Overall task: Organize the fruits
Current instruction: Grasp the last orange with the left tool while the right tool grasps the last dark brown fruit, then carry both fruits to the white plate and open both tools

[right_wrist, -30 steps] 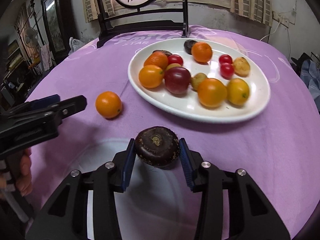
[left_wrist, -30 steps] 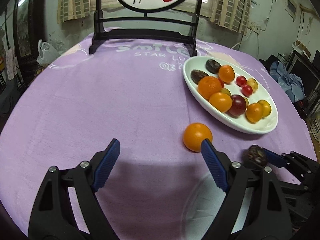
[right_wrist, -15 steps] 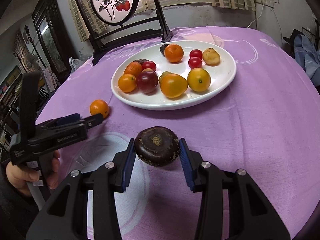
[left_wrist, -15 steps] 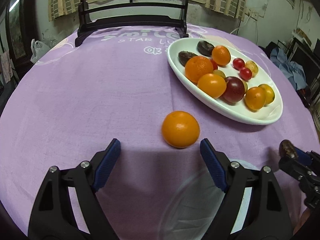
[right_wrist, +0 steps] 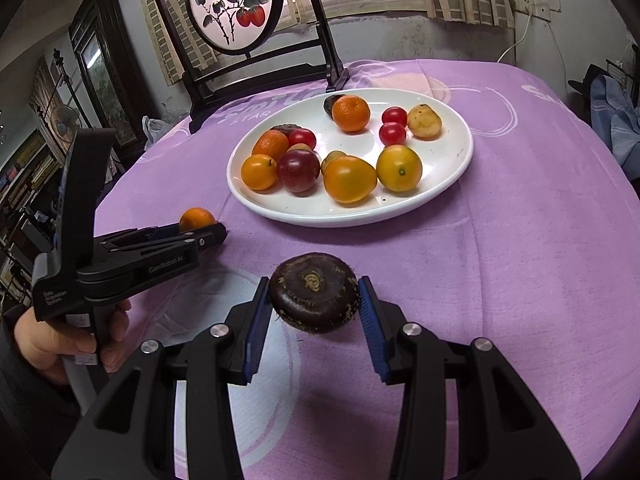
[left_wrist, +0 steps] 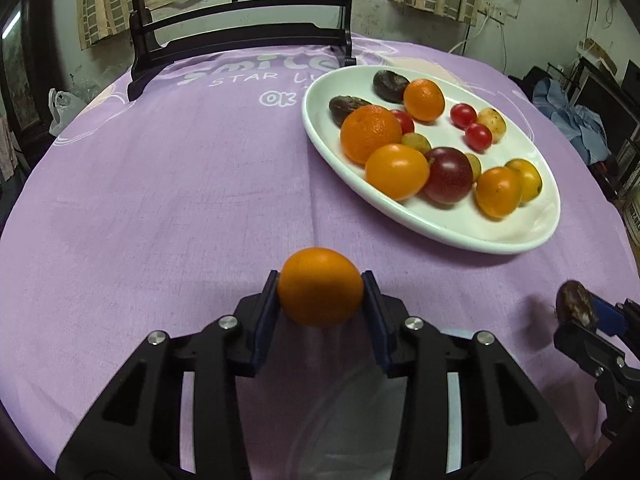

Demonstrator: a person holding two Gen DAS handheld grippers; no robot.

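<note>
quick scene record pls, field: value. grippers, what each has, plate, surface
left gripper: jaws closing on a small orange, fruit between the pads, low over the cloth
right gripper: holds a dark brown round fruit, clear of the cloth
plate: white oval, holds mixed fruit: oranges, cherry tomatoes, a dark red one, yellow ones, dark brown ones
surface: purple tablecloth with white print
loose fruit on cloth: none seen apart from the orange
background: dark wooden stand with round painted panel

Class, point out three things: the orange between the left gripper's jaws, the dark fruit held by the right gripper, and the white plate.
orange [left_wrist: 320, 292], left wrist view, middle of its skin.
dark fruit [right_wrist: 314, 294], right wrist view, its top face.
white plate [right_wrist: 344, 218], right wrist view, near rim.
</note>
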